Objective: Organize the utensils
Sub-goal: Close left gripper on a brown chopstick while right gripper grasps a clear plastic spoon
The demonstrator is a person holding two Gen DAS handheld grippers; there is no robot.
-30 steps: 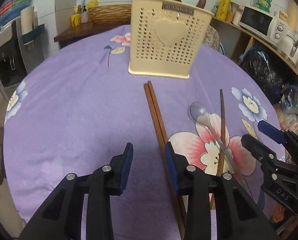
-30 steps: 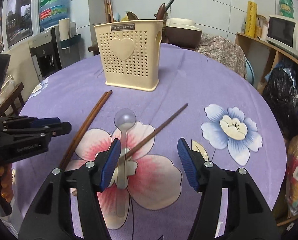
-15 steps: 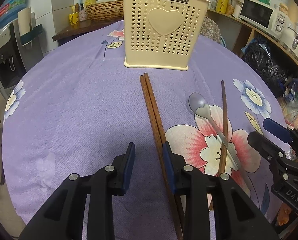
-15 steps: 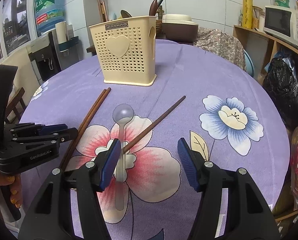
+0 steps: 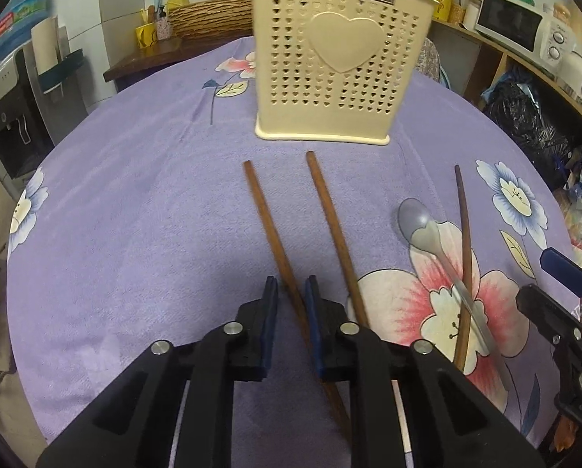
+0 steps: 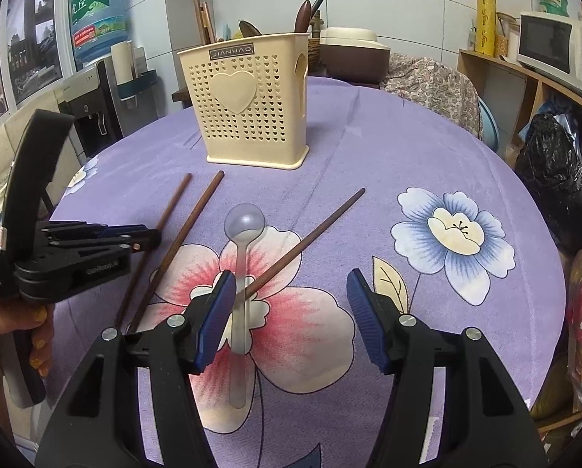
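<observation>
Left gripper (image 5: 291, 304) pinched near-shut around one brown chopstick (image 5: 269, 226) on the purple cloth just short of the cream holder (image 5: 329, 62), and any slip could knock its neighbour (image 5: 331, 230), while the right gripper (image 6: 291, 312) hangs wide open, empty.

Round table (image 5: 135, 202) covered with a purple floral cloth (image 6: 427, 156). Standing on it: a cream perforated utensil holder (image 5: 329, 78), upright, at the far side. Lying nearer: two brown chopsticks (image 5: 329, 226) diverging toward the holder; a translucent spoon (image 6: 242, 265), with a third chopstick (image 6: 310, 238) crossing its handle.
</observation>
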